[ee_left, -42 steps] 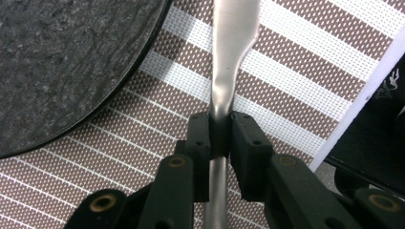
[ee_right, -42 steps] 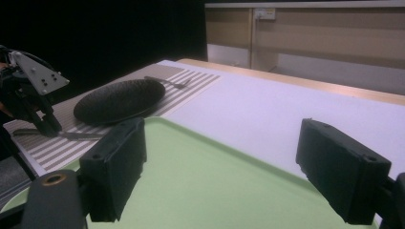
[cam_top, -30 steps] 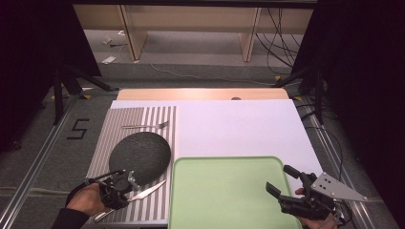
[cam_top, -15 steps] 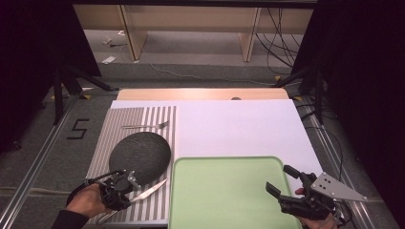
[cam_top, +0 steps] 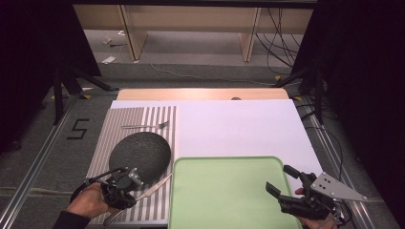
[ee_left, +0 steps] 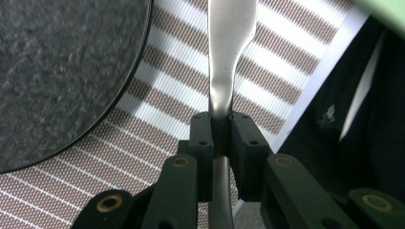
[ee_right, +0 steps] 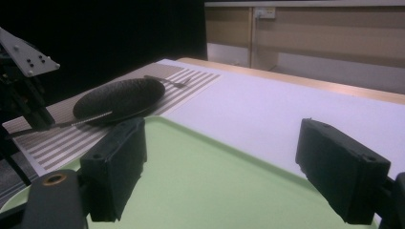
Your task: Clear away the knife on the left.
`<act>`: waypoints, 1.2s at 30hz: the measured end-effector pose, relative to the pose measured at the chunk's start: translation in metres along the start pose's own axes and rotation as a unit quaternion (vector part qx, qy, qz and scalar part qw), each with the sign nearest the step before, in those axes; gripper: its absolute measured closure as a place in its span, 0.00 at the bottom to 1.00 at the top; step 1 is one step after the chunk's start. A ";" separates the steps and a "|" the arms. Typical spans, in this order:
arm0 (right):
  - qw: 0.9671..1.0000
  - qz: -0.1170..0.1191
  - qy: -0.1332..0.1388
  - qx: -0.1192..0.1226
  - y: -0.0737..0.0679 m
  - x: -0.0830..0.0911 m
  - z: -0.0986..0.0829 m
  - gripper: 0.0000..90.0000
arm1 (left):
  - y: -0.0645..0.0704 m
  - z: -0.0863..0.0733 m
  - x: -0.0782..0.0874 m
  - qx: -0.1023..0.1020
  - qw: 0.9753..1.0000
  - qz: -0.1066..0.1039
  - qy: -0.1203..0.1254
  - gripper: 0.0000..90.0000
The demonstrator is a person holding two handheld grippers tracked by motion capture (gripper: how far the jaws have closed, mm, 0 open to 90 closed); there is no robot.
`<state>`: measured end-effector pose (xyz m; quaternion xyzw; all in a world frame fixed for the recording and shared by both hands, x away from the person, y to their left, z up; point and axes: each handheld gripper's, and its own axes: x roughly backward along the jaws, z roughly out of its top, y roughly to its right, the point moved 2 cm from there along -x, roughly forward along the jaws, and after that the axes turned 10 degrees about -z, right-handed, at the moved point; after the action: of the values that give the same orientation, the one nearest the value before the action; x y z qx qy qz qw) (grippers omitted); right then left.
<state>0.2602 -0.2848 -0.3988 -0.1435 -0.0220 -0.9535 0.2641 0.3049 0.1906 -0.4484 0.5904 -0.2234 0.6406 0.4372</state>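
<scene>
Knife (ee_left: 224, 57) handle clamped in left tool (ee_left: 220, 129)

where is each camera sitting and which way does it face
High view: above the person's side, facing forward and down on the table; both hands show, with left gripper and right gripper.
Left gripper view: rides the left gripper, facing down along its jaws shut on the knife.
Right gripper view: rides the right gripper, facing across the green tray between open jaws.
Shared: all three show the dark plate and striped mat.
</scene>
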 end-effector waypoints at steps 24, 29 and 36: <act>1.000 0.000 0.002 -0.002 0.001 -0.001 0.000 0.21 | 0.032 0.083 0.012 -0.014 0.998 -0.043 0.032 0.89; 1.000 0.001 0.002 -0.002 0.000 0.000 0.000 0.21 | 0.038 0.095 0.009 -0.026 0.998 -0.050 0.029 0.89; 1.000 0.001 0.002 -0.003 0.001 0.000 0.000 0.21 | 0.050 0.113 0.000 -0.040 0.997 -0.066 0.023 0.89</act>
<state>0.2609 -0.2852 -0.3988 -0.1420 -0.0184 -0.9537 0.2644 0.3270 0.0735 -0.4136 0.5709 -0.1991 0.6143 0.5070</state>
